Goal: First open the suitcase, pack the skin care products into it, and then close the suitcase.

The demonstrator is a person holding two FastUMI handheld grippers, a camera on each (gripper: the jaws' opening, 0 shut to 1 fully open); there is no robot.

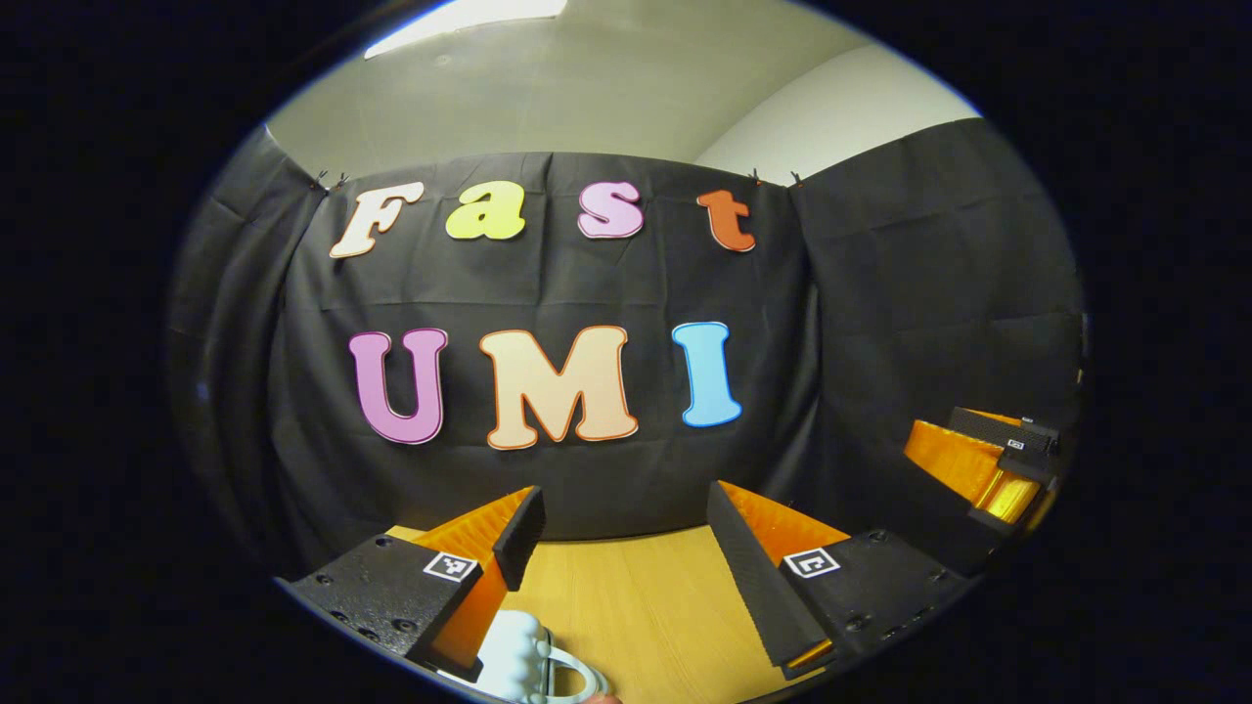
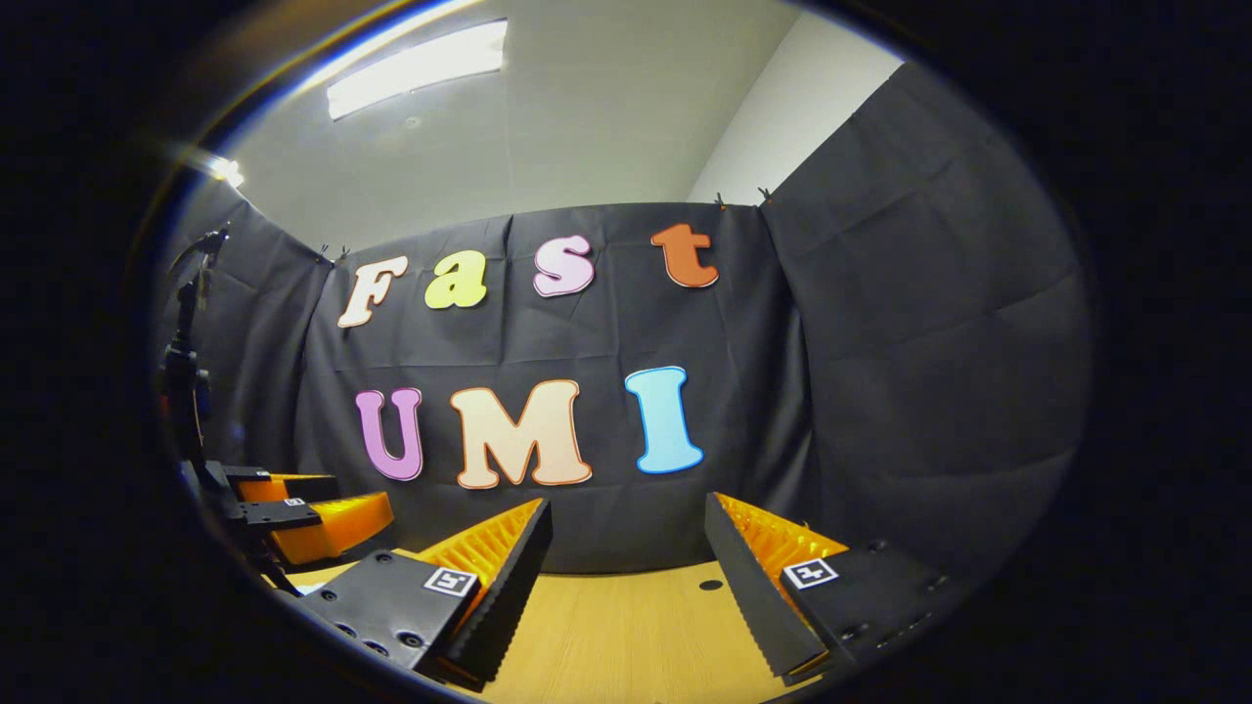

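Observation:
My left gripper [image 1: 626, 513] stands open above the wooden table [image 1: 646, 606], nothing between its orange and black fingers. Below its left finger, at the bottom edge of the left gripper view, lies a white knobbly item with a loop-shaped part [image 1: 523, 660], only partly in view. My right gripper [image 2: 626, 523] is also open over the table [image 2: 626, 636] and holds nothing. Each gripper appears in the other's view: the right one [image 1: 988, 464] at the far right, the left one [image 2: 293, 508] at the far left, both raised off the table.
Black cloth walls close the booth at the back and on both sides. A dark stand with cables [image 2: 186, 372] rises at the left edge of the right gripper view. A small dark hole [image 2: 711, 585] marks the tabletop near the back.

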